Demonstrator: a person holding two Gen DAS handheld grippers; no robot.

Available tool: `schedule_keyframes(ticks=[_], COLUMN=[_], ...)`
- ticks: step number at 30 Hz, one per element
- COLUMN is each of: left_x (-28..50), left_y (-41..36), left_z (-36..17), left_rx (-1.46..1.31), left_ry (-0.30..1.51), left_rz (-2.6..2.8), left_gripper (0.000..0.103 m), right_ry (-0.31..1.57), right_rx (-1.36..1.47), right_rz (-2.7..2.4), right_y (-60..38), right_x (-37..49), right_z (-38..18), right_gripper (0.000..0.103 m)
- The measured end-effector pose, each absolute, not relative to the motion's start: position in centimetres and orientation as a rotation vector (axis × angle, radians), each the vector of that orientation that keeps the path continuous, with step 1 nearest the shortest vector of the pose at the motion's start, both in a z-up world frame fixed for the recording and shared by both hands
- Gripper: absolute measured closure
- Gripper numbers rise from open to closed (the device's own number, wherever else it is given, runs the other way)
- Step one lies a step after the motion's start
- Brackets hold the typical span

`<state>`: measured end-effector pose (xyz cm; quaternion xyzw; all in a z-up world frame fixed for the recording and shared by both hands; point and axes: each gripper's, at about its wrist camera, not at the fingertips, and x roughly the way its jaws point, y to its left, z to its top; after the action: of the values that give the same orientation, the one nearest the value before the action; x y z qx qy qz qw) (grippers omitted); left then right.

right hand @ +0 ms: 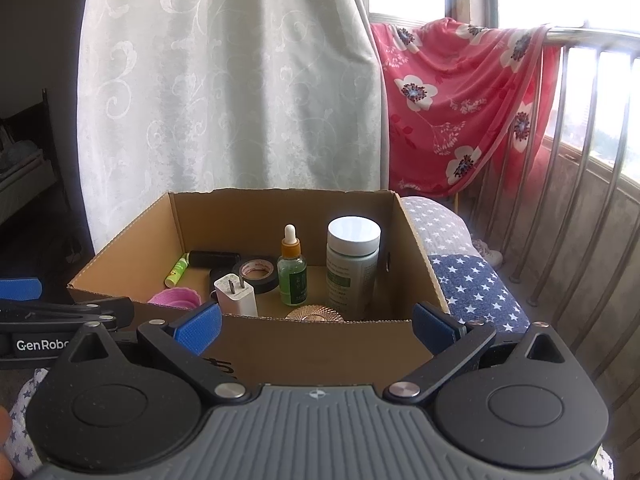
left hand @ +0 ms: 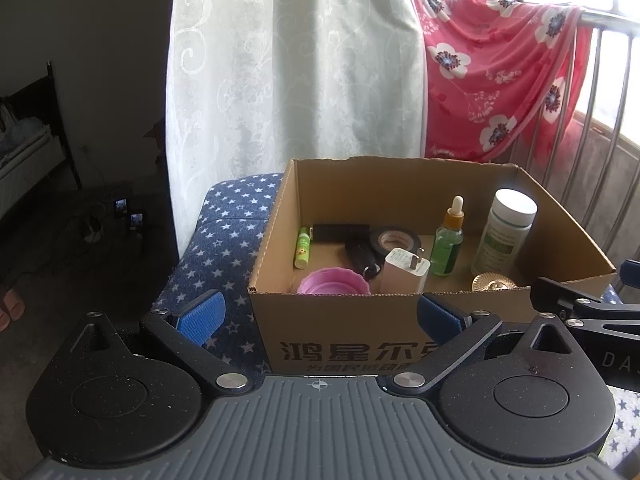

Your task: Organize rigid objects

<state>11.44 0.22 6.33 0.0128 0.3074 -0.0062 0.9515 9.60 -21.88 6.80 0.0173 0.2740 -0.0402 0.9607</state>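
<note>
Hovering before the cardboard box, I hold the left gripper and right gripper wide open and empty. The white-capped bottle stands upright inside at right; rigid, probably light, slick, best gripped around the body.

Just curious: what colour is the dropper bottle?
Green dropper bottle, orange collar, white bulb; clearest in the right wrist view.
</note>
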Motion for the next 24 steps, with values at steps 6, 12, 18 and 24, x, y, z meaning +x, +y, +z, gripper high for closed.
schedule_keyframes(ticks=[6, 12, 18, 24], left_x=[11.52, 11.56, 11.48, 11.43], left_y=[0.24, 0.31, 0.15, 0.01], left_z=[6.3, 6.34, 6.48, 6.5], left_rx=[0.028, 0.03, 0.034, 0.034], left_ry=[0.63, 0.625, 0.617, 0.625], left_rz=[-0.009, -0.008, -0.01, -0.009], left_gripper=[0.001, 0.001, 0.002, 0.002], right_ry=[0.565, 0.565, 0.563, 0.569], right_rx=[0.041, 0.045, 0.045, 0.047], right_rz=[-0.079, -0.077, -0.078, -0.083], right_y=[-21.92, -21.91, -21.89, -21.93], right_x=[9.69, 9.71, 9.71, 9.82], right_z=[6.68, 6.72, 6.7, 6.78], right_gripper=[0.0, 0.0, 0.0, 0.0])
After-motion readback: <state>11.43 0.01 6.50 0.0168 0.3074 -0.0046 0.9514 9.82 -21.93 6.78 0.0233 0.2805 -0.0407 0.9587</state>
